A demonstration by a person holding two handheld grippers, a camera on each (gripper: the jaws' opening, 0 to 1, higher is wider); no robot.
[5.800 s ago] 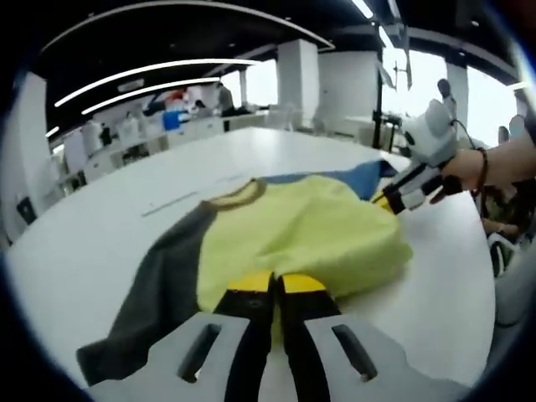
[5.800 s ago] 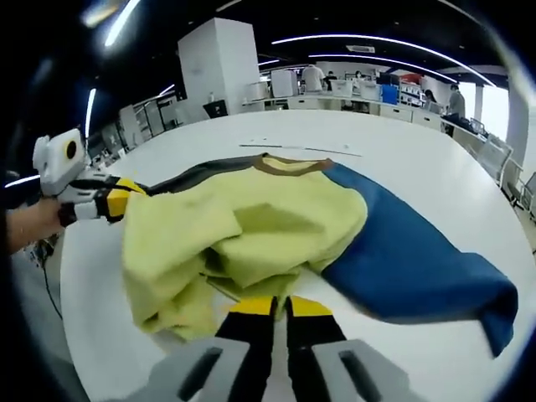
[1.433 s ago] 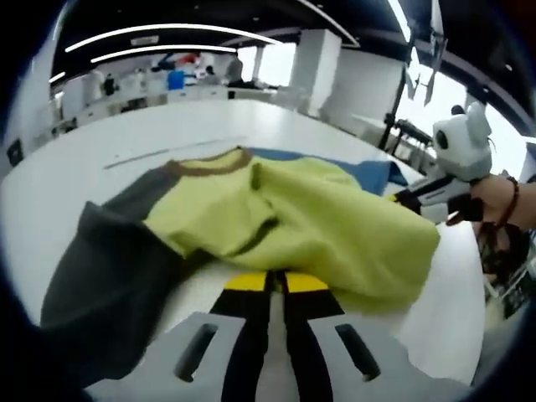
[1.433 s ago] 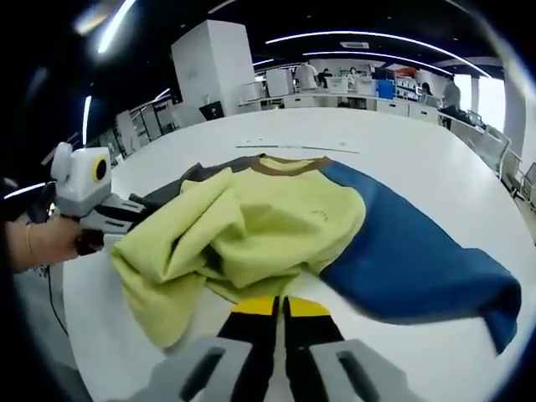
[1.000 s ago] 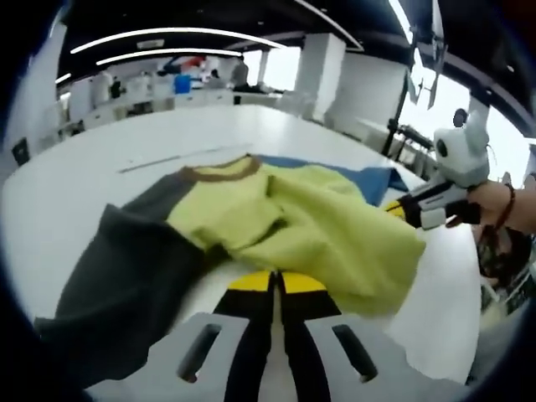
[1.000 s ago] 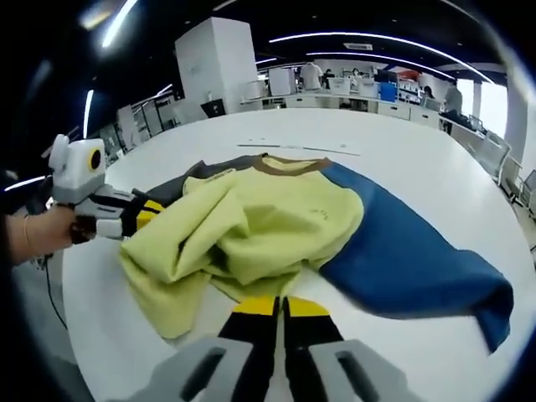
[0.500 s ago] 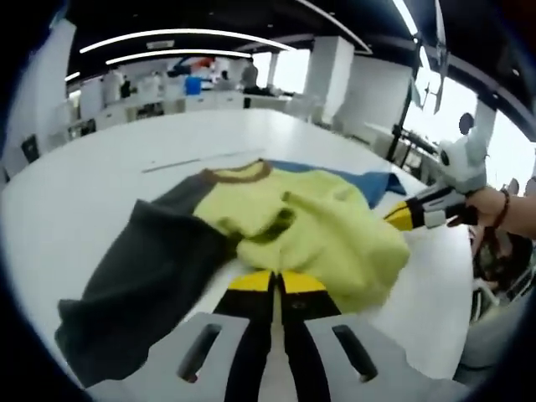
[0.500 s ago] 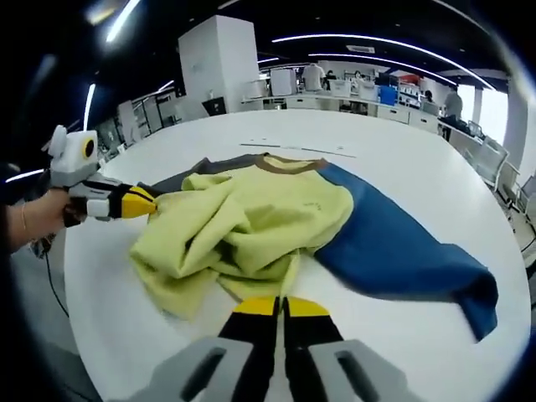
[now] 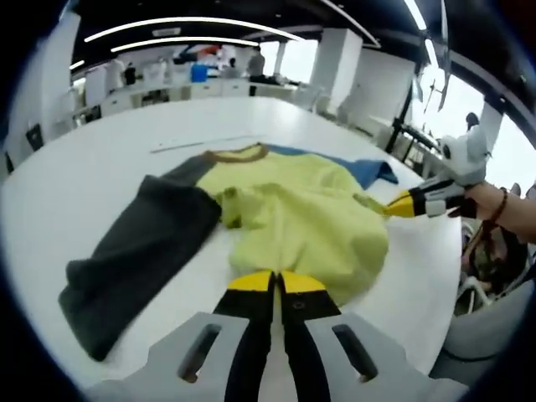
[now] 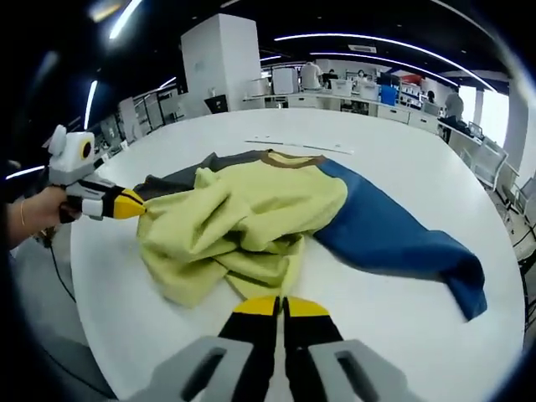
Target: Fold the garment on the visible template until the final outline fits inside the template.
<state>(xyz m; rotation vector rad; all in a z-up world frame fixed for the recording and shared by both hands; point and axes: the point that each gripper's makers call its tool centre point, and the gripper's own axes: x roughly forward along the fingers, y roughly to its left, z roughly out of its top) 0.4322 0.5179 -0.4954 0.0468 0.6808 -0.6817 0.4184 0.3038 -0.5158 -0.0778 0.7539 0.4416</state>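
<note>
Your shirt (image 10: 251, 222) lies crumpled near the tabletop's (image 10: 394, 310) front edge, its long axis running sleeve to sleeve: grey sleeve (image 9: 138, 251) left, blue sleeve (image 10: 394, 239) right. Both your left gripper (image 9: 270, 289) and right gripper (image 10: 280, 311) have jaws pressed together, holding nothing, just short of the yellow hem. No template outline is discernible.

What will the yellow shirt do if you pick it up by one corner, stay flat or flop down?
The shirt would most likely flop and hang, since its yellow body already lies bunched in soft wrinkles on the table. The blue sleeve and grey sleeve lie limp and would probably trail behind. It looks light, and may slide easily on the smooth tabletop.
</note>
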